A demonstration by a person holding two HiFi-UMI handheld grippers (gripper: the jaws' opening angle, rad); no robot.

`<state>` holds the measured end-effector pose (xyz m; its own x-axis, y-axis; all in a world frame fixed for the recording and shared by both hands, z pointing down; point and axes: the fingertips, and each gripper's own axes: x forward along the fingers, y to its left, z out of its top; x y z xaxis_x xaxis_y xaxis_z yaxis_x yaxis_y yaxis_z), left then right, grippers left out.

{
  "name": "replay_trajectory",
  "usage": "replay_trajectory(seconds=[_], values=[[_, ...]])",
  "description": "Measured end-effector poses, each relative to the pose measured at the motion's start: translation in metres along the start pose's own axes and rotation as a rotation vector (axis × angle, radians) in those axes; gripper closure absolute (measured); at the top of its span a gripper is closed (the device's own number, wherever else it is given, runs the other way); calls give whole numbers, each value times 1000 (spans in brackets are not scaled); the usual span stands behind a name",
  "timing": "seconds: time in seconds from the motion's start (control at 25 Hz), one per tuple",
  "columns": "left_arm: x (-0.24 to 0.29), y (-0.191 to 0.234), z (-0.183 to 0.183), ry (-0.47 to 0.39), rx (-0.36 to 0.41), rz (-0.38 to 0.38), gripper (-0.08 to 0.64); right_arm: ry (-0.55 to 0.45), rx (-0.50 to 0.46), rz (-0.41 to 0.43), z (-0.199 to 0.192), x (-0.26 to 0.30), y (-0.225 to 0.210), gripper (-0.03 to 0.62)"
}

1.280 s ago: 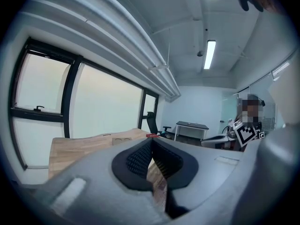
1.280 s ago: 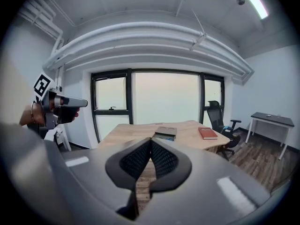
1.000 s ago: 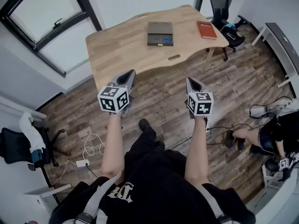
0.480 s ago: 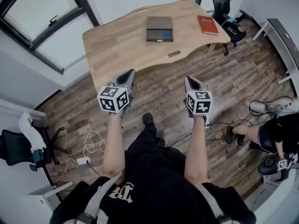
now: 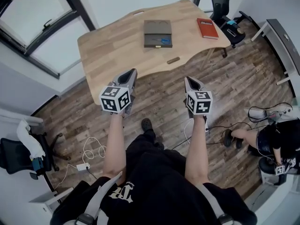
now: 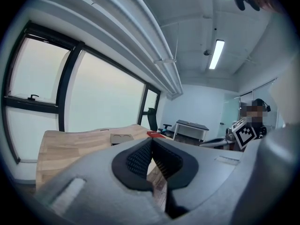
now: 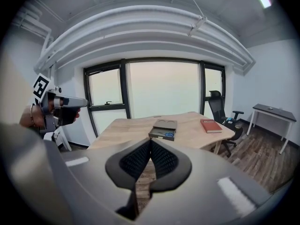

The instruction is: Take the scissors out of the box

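Scissors (image 5: 163,41), blue-handled, lie in the open box (image 5: 157,27) on the table (image 5: 112,55), upper centre of the head view. Left gripper (image 5: 130,72) and right gripper (image 5: 189,79), jaws closed and empty, hang well short; one must open before reaching the handles.

On the desk (image 5: 108,50) we count one box (image 5: 157,28), one pair of scissors (image 5: 163,41) and one red book (image 5: 206,27) at its right edge. Grippers, two: left gripper (image 5: 132,71), right gripper (image 5: 188,78). Office chairs, two: far chair (image 5: 221,1), near chair (image 5: 14,151).
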<state>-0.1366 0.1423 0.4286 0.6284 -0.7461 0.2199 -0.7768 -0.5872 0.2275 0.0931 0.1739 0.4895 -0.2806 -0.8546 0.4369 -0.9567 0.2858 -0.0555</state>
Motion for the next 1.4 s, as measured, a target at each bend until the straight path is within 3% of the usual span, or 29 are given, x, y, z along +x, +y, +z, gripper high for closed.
replay_trajectory(seconds=[0.6, 0.88, 1.4], values=[[46, 85, 20, -29, -76, -5, 561, 38, -58, 9, 56, 93, 9, 588], [35, 131, 15, -60, -155, 47, 561, 78, -122, 45, 68, 135, 36, 588], [33, 183, 18, -49, -145, 127, 561, 67, -104, 122, 80, 196, 57, 588]])
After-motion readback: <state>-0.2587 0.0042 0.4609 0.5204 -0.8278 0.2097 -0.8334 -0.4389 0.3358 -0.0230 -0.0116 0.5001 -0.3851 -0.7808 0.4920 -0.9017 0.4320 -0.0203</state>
